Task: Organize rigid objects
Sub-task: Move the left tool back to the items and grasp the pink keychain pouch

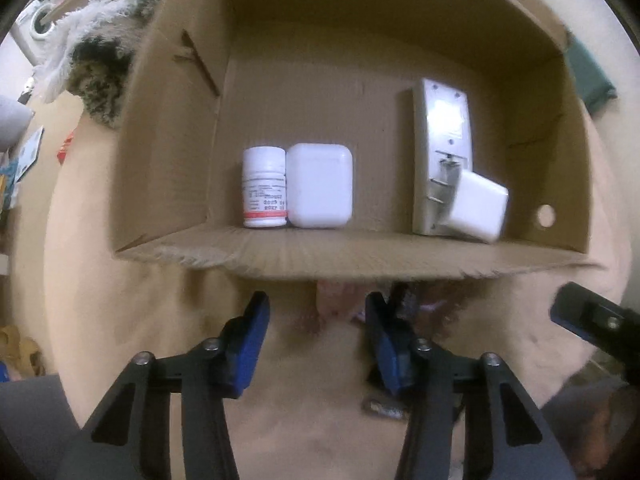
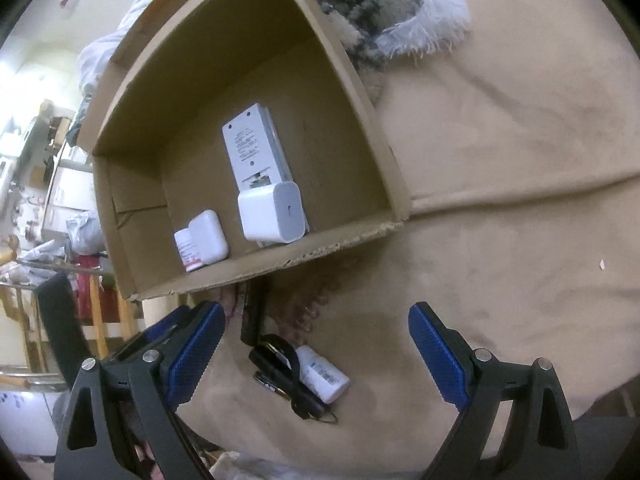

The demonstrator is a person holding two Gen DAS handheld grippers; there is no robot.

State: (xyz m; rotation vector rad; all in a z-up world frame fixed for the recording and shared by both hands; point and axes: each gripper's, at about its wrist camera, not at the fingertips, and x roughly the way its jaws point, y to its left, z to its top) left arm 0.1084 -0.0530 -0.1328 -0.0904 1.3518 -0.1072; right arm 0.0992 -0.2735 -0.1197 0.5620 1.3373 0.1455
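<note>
An open cardboard box [image 1: 360, 256] [image 2: 280, 260] lies on a tan cloth. Inside it are a white pill bottle [image 1: 264, 188] [image 2: 186, 250], a white rounded case [image 1: 320, 186] [image 2: 208, 236], a grey remote [image 1: 444, 128] [image 2: 252, 148] lying face down, and a white charger cube [image 1: 476, 210] [image 2: 272, 216]. In front of the box lie a slim black object [image 2: 254, 312], a black strapped item [image 2: 276, 360], a small battery [image 2: 272, 386] and a white bottle [image 2: 324, 374]. My left gripper [image 1: 316, 308] points down at the cloth before the box, open, nothing between its pads. My right gripper [image 2: 316, 312] stands wide open above the loose items.
A fluffy white-and-dark fabric [image 1: 92, 48] [image 2: 380, 4] lies beside the box. The tan cloth [image 2: 500, 160] spreads wrinkled to the right. Something pink [image 1: 332, 300] shows under the box's near edge. Cluttered furniture stands past the cloth's left edge.
</note>
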